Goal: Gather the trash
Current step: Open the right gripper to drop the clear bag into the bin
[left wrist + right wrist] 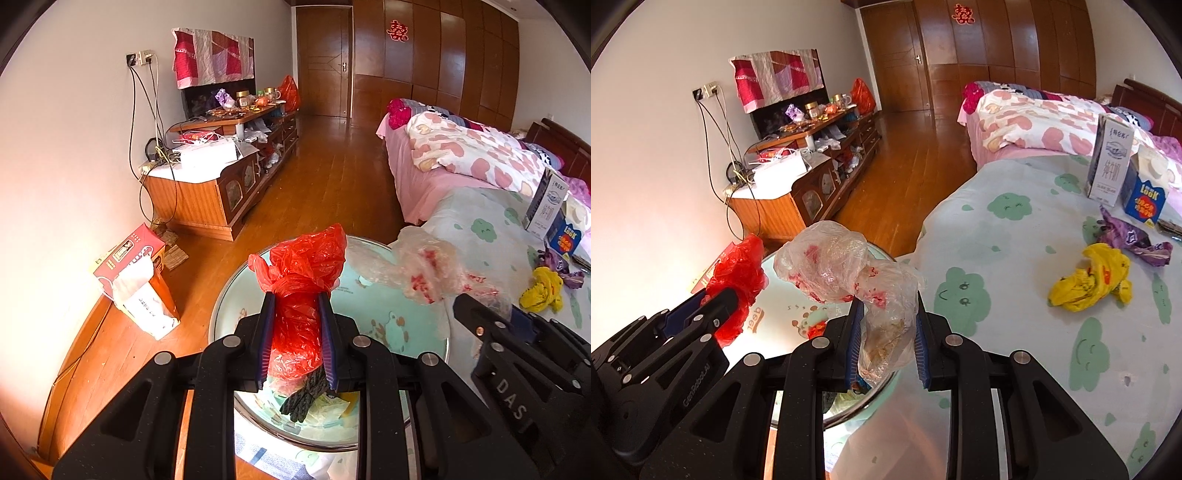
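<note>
The left tongs (297, 295) are clenched on a crumpled red plastic bag (301, 273). Just to their right, the right tongs (886, 302) grip a clear plastic bag (846, 269), both above a round basin (229, 295), seemingly holding scraps. A yellow wrapper (1089, 277) lies right of both, on the bed.

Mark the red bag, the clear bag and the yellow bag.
red bag (295, 317), left wrist view, crumpled middle between the pads
clear bag (882, 321), right wrist view, part between the pads
yellow bag (1087, 278), right wrist view, crumpled centre
</note>
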A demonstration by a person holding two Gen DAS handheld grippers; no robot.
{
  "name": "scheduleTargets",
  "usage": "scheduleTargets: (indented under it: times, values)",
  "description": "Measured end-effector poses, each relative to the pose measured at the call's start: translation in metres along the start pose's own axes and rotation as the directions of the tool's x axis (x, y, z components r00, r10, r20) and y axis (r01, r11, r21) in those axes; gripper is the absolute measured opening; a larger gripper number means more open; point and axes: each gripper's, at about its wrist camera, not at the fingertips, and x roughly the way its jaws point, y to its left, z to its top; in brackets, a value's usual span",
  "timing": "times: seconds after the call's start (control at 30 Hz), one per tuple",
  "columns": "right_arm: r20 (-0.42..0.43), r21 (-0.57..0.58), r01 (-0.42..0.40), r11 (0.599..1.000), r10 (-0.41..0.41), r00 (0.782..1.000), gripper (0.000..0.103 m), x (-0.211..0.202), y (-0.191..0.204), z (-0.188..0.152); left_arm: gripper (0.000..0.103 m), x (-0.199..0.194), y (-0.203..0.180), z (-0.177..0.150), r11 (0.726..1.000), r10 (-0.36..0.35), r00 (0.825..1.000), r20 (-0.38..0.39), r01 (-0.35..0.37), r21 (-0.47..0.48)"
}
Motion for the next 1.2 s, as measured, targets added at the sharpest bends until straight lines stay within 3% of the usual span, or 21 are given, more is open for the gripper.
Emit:
scheduleTargets:
  times: [0.2,0.43,0.87,1.1,1.2]
  values:
    - [-0.041,-0.008,-0.016,1.0,0.016,0.999,0.027,0.017,0.003,0.0,0.023,0.005,-0.001,0.0,1.0,0.007,1.0,-0.01,-0.007,0.001]
    - [-0.02,-0.007,-0.025,1.0,0.025,0.999,0.044,0.016,-0.002,-0.003,0.023,0.007,-0.002,-0.001,1.0,0.008,1.0,-0.011,-0.008,0.003]
    - [0.052,0.025,0.015,1.0,-0.016,0.999,0.045,-0.009,-0.023,-0.007,0.023,0.007,-0.004,-0.006,1.0,0.016,1.0,-0.006,-0.016,0.015]
    - [0.068,0.047,0.023,0.999,-0.026,0.997,0.05,-0.018,-0.036,-0.009,0.027,0.008,-0.004,-0.007,1.0,0.018,1.0,-0.008,-0.018,0.015]
    - [0.076,0.049,0.028,0.998,-0.032,0.997,0.055,-0.023,-0.039,-0.01,0.037,0.007,-0.004,-0.007,1.0,0.018,1.0,-0.006,-0.018,0.016]
